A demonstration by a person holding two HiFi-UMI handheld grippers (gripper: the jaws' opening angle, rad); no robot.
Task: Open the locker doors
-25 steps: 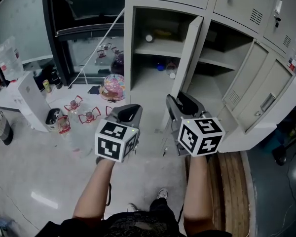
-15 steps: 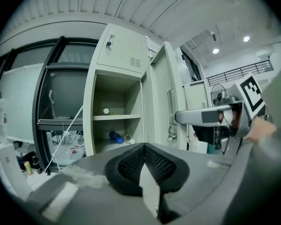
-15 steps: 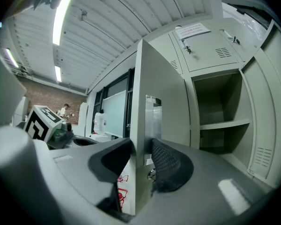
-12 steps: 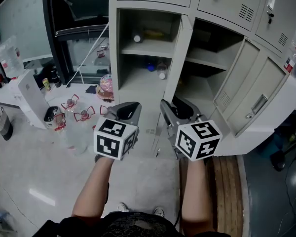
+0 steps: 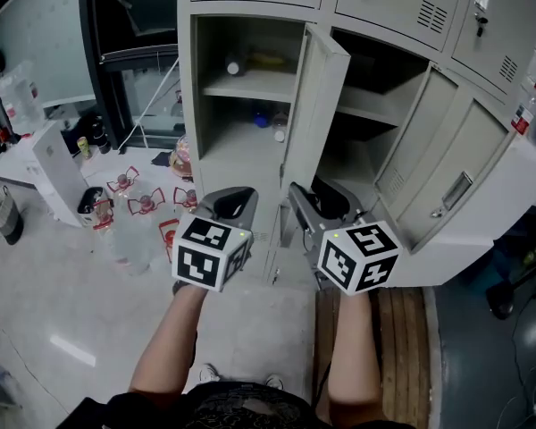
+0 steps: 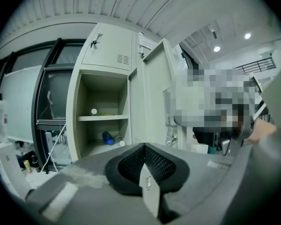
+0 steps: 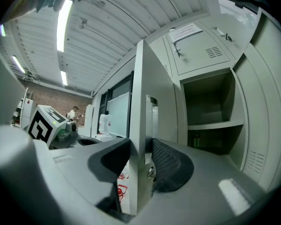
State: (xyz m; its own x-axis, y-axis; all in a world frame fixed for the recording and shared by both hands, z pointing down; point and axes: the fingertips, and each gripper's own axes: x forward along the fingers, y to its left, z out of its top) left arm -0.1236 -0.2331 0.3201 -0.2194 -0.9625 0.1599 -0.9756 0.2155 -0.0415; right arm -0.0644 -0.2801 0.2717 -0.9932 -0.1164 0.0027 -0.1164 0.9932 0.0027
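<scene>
Your right gripper (image 5: 324,202) is clamped on the free edge of the pale grey metal locker door (image 5: 311,105), which stands half open, between two open compartments. Left gripper (image 5: 229,206): jaws together, empty.

Pale grey locker doors (image 5: 314,114), lower row open, upper shut

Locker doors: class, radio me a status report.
Left gripper shut, empty. Right gripper clamped on left door, at its edge; door wide open. Neighbouring door open alongside.
</scene>
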